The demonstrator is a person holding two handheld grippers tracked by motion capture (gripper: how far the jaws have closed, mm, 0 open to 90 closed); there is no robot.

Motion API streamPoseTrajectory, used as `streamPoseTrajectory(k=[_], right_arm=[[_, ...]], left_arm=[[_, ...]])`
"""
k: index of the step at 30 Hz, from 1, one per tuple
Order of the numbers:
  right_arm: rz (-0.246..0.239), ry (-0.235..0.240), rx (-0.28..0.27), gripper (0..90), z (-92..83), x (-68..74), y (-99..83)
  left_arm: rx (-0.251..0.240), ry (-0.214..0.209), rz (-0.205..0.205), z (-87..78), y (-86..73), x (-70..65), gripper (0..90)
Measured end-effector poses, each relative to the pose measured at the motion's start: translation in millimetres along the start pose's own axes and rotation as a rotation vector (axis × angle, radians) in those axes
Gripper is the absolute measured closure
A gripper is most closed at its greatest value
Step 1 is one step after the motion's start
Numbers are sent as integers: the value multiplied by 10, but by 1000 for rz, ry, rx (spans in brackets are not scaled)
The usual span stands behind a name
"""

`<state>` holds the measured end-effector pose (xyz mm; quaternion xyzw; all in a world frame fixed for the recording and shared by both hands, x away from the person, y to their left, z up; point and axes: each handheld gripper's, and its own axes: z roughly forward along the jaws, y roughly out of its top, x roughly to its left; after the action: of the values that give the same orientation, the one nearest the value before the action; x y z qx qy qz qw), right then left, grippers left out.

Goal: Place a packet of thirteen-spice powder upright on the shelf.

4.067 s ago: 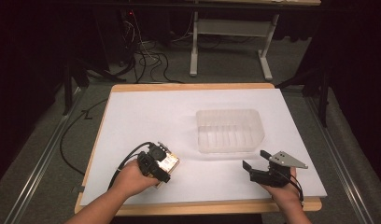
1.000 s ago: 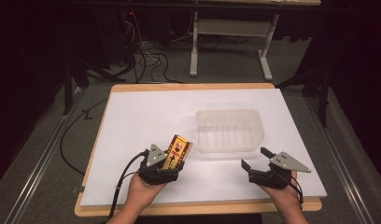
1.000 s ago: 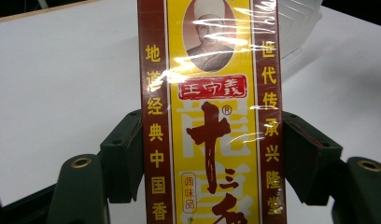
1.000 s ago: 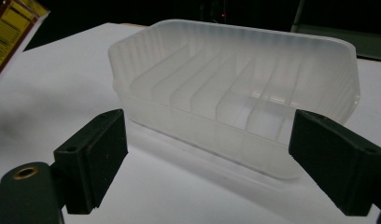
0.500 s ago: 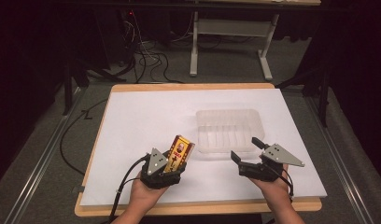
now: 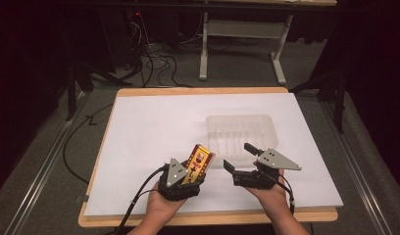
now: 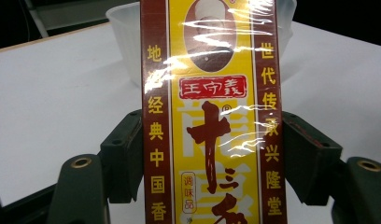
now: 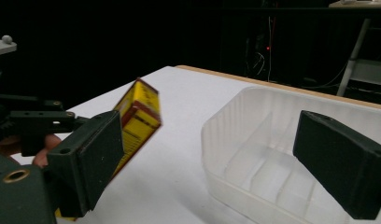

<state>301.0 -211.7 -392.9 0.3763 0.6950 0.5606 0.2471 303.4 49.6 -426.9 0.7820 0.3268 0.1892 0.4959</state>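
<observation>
White table (image 6: 139,127), left hand-held gripper (image 6: 186,177) clamping tilted spice box (image 6: 199,160), right hand-held gripper (image 6: 243,169) spread

The box (image 6: 200,159) stands left of the tray (image 6: 240,133) — both on the table (image 6: 139,122), near its front.

Place: a lab-style recording room.
Signs: white paper-covered wooden table (image 6: 139,122); loose black cables (image 6: 156,61) on grey carpet; white metal desk frame (image 6: 242,46); dark surroundings.
</observation>
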Motion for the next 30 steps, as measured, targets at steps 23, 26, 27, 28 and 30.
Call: streamPoseTrajectory(k=[23,26,27,28,30], right_arm=[[114,95,92,232,170,134,-136],[130,111,100,261,179,124,-155],[137,120,103,281,183,123,-163],[142,129,106,294,188,122,-170],[151,145,114,331,199,126,-178]], left_arm=[[-49,-12,66,94,18,-361,325],[-55,-12,70,87,19,-376,325],[-58,-11,73,85,18,-382,325],[-57,-10,76,85,16,-386,325],[-45,-20,67,90,9,-394,324]])
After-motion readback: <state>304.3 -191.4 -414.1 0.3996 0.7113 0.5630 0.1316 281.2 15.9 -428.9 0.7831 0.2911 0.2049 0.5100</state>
